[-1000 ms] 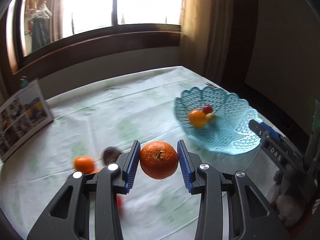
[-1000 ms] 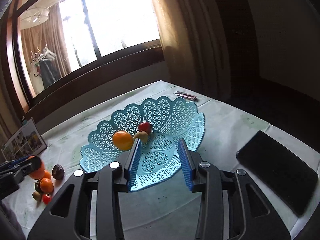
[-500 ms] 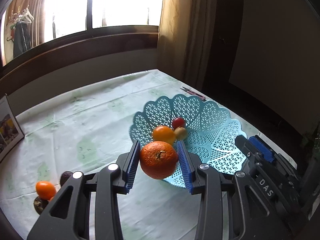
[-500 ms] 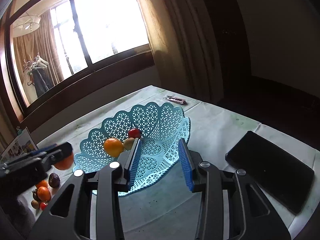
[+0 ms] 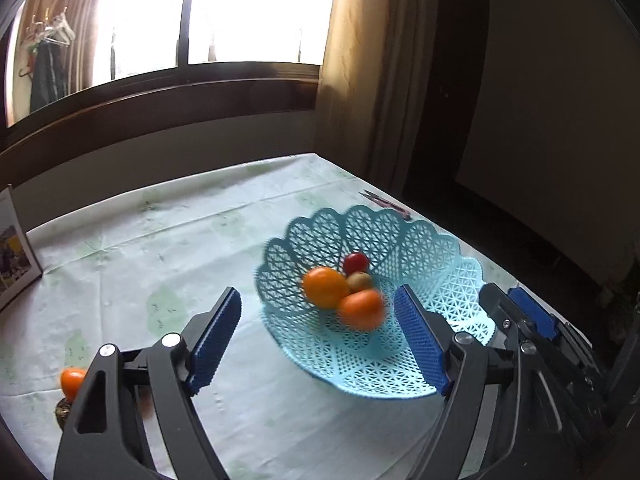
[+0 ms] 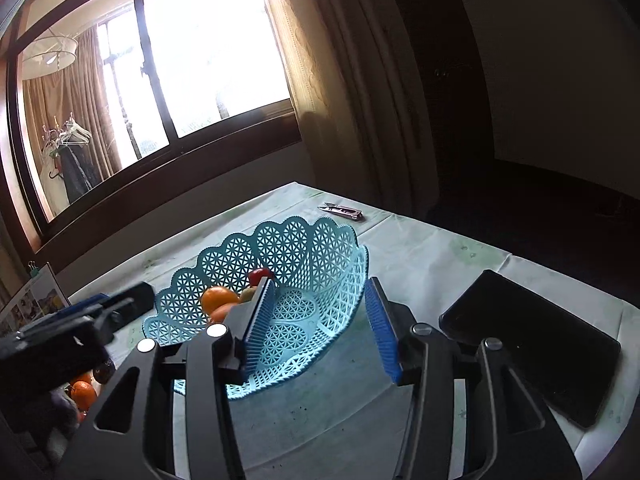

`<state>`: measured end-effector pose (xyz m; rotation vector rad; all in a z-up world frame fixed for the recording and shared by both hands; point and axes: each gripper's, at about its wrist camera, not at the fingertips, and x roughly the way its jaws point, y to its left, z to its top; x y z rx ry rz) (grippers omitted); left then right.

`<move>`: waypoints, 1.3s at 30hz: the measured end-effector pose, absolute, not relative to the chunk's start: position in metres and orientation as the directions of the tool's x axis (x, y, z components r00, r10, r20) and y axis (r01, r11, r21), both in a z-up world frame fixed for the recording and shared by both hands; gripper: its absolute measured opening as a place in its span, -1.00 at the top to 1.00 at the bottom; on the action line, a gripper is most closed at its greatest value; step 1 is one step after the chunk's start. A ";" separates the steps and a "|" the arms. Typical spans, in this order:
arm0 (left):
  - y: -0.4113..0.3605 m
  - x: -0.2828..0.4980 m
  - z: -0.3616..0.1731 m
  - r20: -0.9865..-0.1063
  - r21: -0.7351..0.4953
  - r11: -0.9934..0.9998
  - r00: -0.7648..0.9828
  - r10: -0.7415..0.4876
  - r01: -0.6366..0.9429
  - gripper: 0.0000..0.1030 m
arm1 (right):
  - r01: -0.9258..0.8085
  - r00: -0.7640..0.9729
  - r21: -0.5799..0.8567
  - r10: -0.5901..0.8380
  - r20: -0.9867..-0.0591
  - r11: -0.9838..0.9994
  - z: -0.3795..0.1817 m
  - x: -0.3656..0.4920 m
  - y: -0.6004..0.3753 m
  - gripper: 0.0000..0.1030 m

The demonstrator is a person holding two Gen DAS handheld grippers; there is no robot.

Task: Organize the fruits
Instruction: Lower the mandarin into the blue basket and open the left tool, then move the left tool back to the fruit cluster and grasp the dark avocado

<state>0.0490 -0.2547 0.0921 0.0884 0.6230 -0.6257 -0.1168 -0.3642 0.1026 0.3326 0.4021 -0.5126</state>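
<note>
A light blue lattice basket (image 5: 424, 248) stands on the table; it also shows in the right wrist view (image 6: 304, 248). In it lie an orange (image 5: 325, 287), a blurred second orange (image 5: 361, 309), a red fruit (image 5: 356, 262) and a small brownish fruit (image 5: 359, 281). My left gripper (image 5: 320, 338) is open wide and empty just above the basket's near rim. My right gripper (image 6: 320, 324) is open and empty at the basket's near side. Loose fruits lie at the left: a small orange (image 5: 72, 382) and a dark fruit (image 5: 62, 412).
A black flat device (image 6: 536, 348) lies at the table's right edge. A small metal clipper (image 6: 342, 211) lies behind the basket. A photo calendar (image 5: 14, 252) stands at the left. The window and curtain are behind the table.
My left gripper moved right over the basket, opened, and let go of the orange, which now lies blurred in the basket. My right gripper stayed open near the basket.
</note>
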 end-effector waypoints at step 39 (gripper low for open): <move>-0.099 0.048 0.105 -0.567 -0.106 0.968 0.785 -0.248 0.229 -0.81 | -0.047 0.845 0.233 0.163 -0.509 0.971 0.091 -0.087 -0.288 -0.54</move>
